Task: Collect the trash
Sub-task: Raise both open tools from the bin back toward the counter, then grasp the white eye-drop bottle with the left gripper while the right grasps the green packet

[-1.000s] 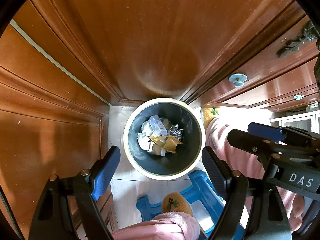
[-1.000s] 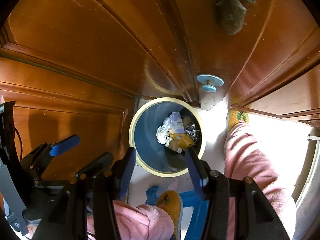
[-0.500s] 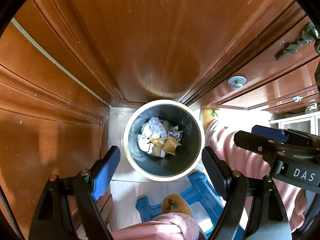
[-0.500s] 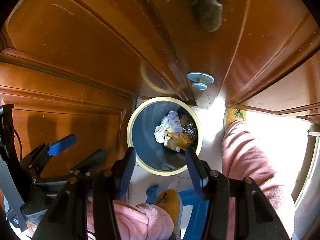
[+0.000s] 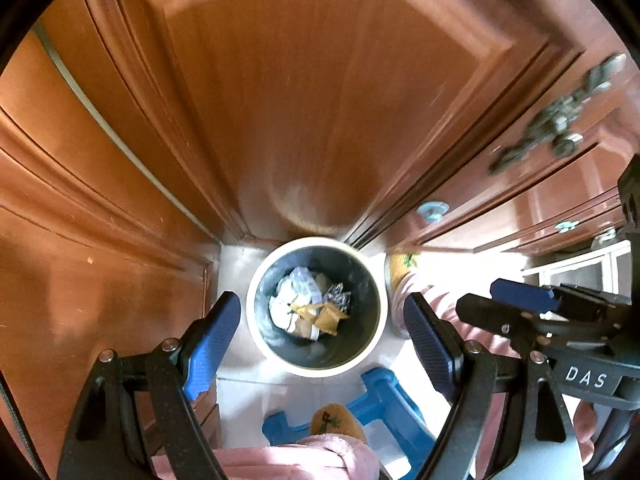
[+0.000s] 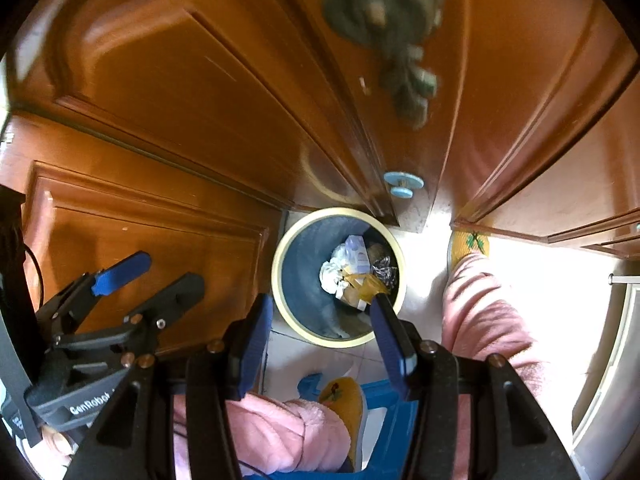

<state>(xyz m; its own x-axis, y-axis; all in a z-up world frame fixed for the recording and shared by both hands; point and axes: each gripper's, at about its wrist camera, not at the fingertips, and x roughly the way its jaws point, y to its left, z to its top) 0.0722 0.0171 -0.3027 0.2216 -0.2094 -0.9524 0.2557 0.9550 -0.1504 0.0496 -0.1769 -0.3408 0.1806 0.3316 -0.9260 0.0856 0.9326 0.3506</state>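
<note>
1. The bin stands on the floor in the corner of the wooden cabinet doors, directly below both grippers. Crumpled paper, a small carton and foil lie inside it, at the bottom.
2. Judged step: trash appears deposited; you are clear above the rim. Keep both tools vertical over the opening and check that nothing clings to the pads.
3. Left gripper: jaws wide apart, nothing between them, touching nothing.
4. Right gripper: jaws about half open, empty, touching nothing.
5. Mind the blue stool and your slippered foot just beside the bin.
</note>
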